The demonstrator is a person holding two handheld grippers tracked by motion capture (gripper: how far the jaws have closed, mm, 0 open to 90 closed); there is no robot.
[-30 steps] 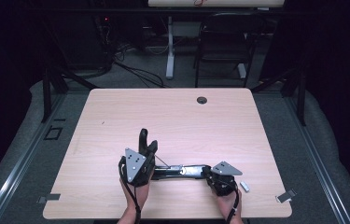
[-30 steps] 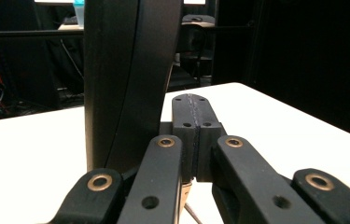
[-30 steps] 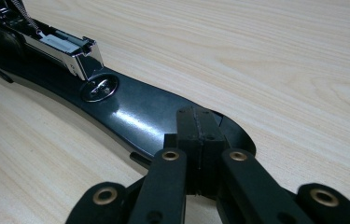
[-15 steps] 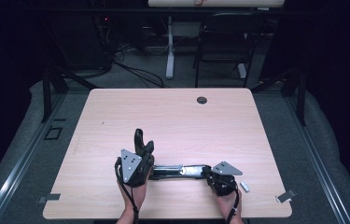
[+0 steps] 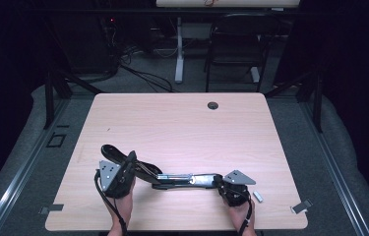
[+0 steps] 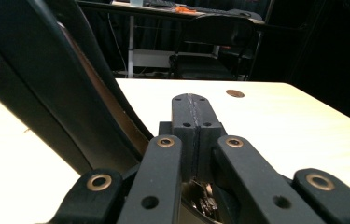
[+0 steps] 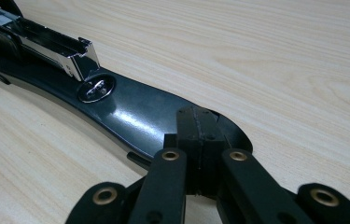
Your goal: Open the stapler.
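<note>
Nearest the camera on the right gripper (image 7: 196, 121), two matte black jaws with brass-coloured rivets stand pressed together, their tips resting on the front end of the stapler's base (image 7: 149, 119). That base is a long, glossy black plate with a rounded nose, lying flat on the table (image 7: 280, 56), whose pale laminate shows fine straight wood grain. Just beyond the jaw tips a small round silver anvil (image 7: 96, 87) is set into the plate, and above it ends the bright chrome staple channel (image 7: 46, 44), a square-edged open trough that runs away toward the hinge.

In the left gripper view, the left gripper (image 6: 192, 109) shows the same blocky black jaws, closed flat against each other with only a thin seam between them. Beside them rises the stapler's top arm (image 6: 46, 84), a broad, smooth, curved black bar tilted upward; whether the jaws pinch any part of it cannot be told.

From the high view, the opened stapler (image 5: 182, 179) lies lengthwise along the near edge of the table (image 5: 182, 123), stretched between the left gripper (image 5: 115, 174) and the right gripper (image 5: 233, 184), each topped by a grey three-cornered plate. A small pale, short block (image 5: 258, 196) lies just right of the right gripper. Far off, a dark round grommet (image 5: 213, 105) sits near the table's back edge.
</note>
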